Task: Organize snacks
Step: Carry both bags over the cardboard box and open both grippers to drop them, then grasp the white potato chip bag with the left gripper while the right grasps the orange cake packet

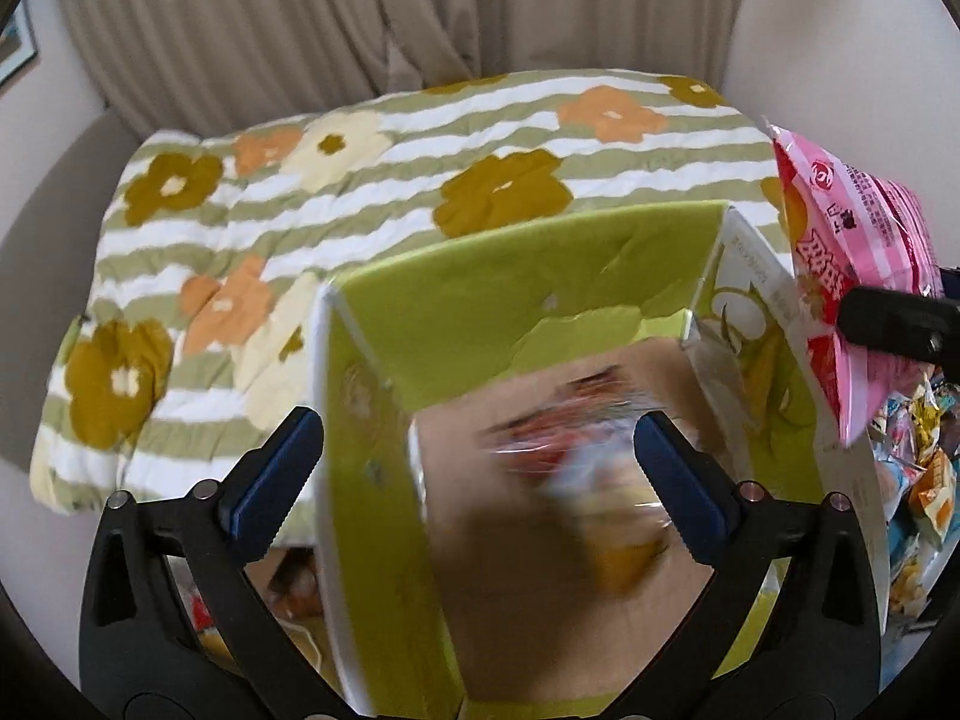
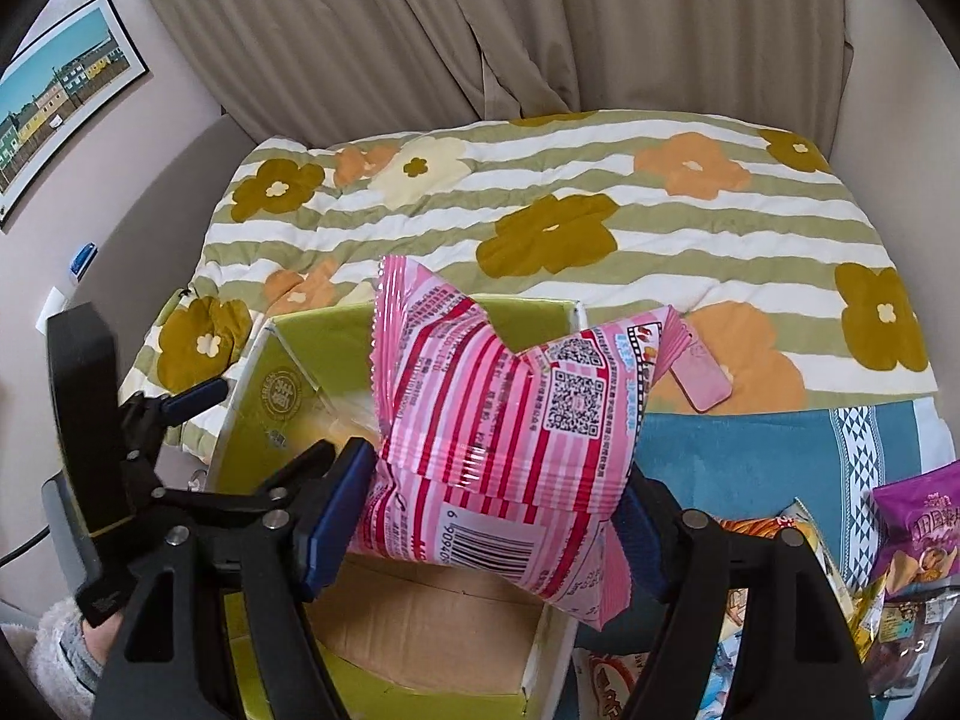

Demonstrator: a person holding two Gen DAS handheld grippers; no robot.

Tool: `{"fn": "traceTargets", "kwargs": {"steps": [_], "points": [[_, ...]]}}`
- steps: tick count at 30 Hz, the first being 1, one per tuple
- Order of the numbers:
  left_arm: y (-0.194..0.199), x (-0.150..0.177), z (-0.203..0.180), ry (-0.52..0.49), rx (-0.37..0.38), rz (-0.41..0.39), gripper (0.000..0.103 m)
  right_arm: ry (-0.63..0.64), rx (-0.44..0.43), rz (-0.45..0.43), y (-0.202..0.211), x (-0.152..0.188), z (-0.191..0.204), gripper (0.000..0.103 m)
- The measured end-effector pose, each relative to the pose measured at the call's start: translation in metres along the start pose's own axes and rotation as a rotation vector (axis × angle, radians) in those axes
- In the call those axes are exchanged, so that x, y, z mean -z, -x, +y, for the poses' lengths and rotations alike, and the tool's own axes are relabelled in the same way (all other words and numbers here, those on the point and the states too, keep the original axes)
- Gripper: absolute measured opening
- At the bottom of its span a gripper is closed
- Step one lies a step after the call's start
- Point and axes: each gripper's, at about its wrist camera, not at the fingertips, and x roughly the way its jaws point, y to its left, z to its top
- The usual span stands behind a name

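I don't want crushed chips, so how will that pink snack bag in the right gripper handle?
The pink snack bag is probably light and puffy: it creases where the right gripper pinches it. Its glossy film may slip.

Between the left gripper's (image 1: 480,468) fingers, a packet (image 1: 576,468) inside the green box (image 1: 510,276) is smeared by motion blur, its print unreadable. The pink bag (image 2: 510,438) hides the right gripper's (image 2: 486,516) far pad and much of the box floor. Right of it, loose snacks (image 2: 900,546) run off the frame's edge.

Black plastic left gripper (image 1: 477,456) and right gripper (image 2: 480,516), dark blue ridged pads on the fingers (image 1: 273,480), silver pivot screws, grey fuzzy sleeve (image 2: 57,654) at near left.
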Motion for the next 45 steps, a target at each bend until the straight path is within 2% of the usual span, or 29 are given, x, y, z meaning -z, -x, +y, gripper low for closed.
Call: {"fn": "traceTargets", "kwargs": {"steps": [7, 14, 17, 18, 19, 22, 26, 30, 35, 39, 45], "points": [[0.024, 0.024, 0.023, 0.102, 0.031, 0.017, 0.103, 0.010, -0.018, 0.040, -0.014, 0.001, 0.006, 0.072], [0.035, 0.036, 0.036, 0.127, 0.020, 0.000, 0.103, 0.088, -0.044, 0.072, -0.040, -0.015, 0.029, 0.073], [0.036, 0.040, 0.040, 0.133, 0.017, 0.001, 0.103, 0.103, -0.042, 0.068, -0.052, -0.020, 0.035, 0.083], [0.035, 0.041, 0.041, 0.136, 0.020, 0.003, 0.103, 0.104, -0.034, 0.058, -0.054, -0.020, 0.036, 0.096], [0.034, 0.042, 0.042, 0.138, 0.024, 0.004, 0.103, 0.107, -0.030, 0.043, -0.054, -0.021, 0.036, 0.103], [0.030, 0.046, 0.044, 0.140, 0.037, 0.010, 0.103, 0.112, -0.006, 0.009, -0.052, -0.017, 0.037, 0.102], [0.023, 0.051, 0.044, 0.145, 0.060, 0.019, 0.103, 0.105, 0.002, 0.038, -0.051, -0.010, 0.035, 0.102], [0.028, 0.053, 0.040, 0.138, 0.072, 0.014, 0.103, 0.092, 0.014, 0.044, -0.044, -0.001, 0.033, 0.102], [0.056, 0.052, 0.032, 0.135, 0.060, -0.031, 0.103, 0.075, 0.014, 0.013, -0.018, 0.004, 0.032, 0.102], [0.084, 0.051, 0.020, 0.132, 0.056, -0.070, 0.103, 0.078, 0.016, -0.025, 0.016, 0.010, 0.030, 0.103], [0.133, 0.060, -0.020, 0.120, 0.061, -0.149, 0.103, 0.075, -0.009, -0.092, 0.069, 0.028, 0.018, 0.103]]}}
